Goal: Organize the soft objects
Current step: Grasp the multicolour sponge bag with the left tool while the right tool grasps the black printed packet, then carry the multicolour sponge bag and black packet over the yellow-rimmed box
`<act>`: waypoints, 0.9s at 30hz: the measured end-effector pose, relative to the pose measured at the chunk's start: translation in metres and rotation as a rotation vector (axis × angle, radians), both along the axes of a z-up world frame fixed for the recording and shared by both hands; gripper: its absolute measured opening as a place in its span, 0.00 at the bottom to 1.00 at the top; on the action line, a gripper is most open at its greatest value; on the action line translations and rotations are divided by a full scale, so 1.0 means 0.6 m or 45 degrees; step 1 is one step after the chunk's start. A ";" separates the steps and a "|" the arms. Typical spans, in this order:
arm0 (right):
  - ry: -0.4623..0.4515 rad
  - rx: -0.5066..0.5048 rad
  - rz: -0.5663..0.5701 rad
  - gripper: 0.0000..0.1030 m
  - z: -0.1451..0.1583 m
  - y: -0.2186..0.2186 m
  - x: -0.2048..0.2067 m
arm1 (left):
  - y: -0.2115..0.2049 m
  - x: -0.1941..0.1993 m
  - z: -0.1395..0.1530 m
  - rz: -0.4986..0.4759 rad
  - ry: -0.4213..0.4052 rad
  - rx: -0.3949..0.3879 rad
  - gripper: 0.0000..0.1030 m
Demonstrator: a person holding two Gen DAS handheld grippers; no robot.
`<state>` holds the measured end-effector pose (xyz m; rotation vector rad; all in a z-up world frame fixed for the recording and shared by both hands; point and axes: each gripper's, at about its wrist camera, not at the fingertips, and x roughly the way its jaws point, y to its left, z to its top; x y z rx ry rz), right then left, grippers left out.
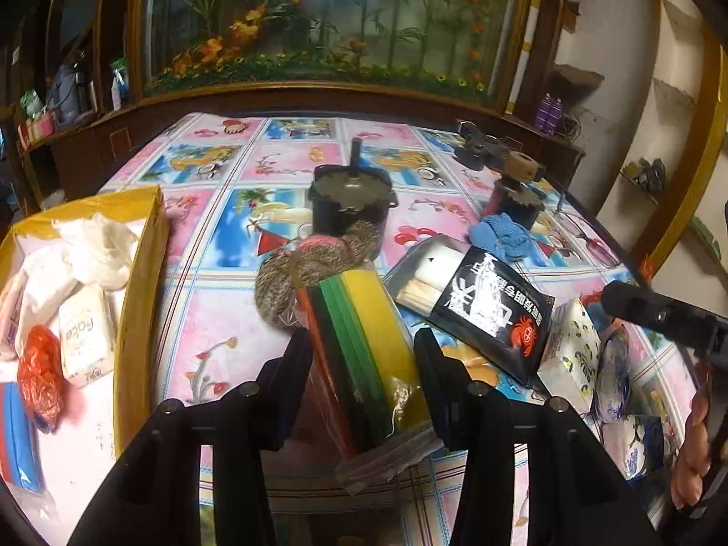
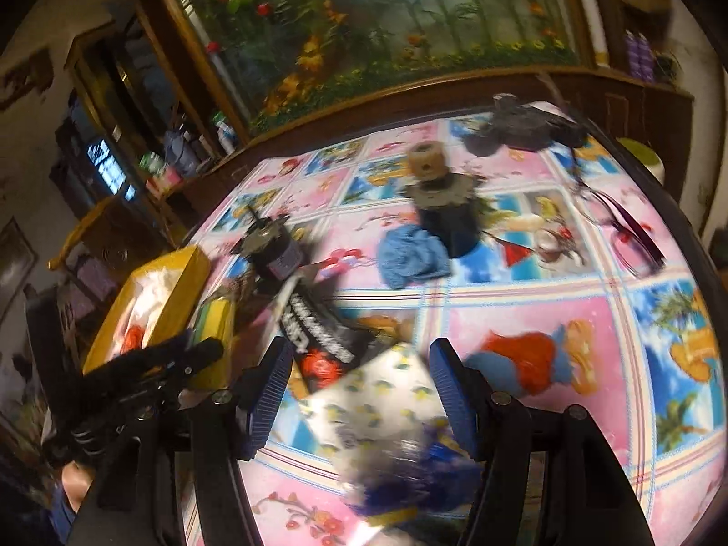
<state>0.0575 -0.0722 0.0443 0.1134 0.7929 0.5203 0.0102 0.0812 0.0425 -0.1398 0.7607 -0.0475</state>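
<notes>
My left gripper [image 1: 361,355] is open, its fingers on either side of a clear bag of coloured sponges [image 1: 364,355] (red, green, yellow) lying on the table; I cannot tell if the fingers touch it. A yellow box [image 1: 136,273] at the left holds tissue packs, white cloth and an orange net. My right gripper [image 2: 359,382] is open around a lemon-print tissue pack [image 2: 377,400], which also shows in the left wrist view [image 1: 571,355]. The right wrist view is blurred. A blue cloth [image 2: 409,255] and a grey yarn skein [image 1: 314,259] lie mid-table.
A black packet with white print [image 1: 491,309] lies between the sponges and the tissue pack. Two black cylinders with gear tops [image 1: 350,200] [image 2: 448,218] stand on the patterned tablecloth [image 2: 546,318]. Blue-print wrapped packs [image 1: 614,377] lie at the right edge. A dark gadget [image 2: 523,129] sits at the back.
</notes>
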 end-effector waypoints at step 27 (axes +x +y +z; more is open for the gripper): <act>-0.056 -0.256 0.096 0.45 -0.010 0.115 0.062 | 0.016 -0.002 -0.012 0.050 0.006 -0.047 0.40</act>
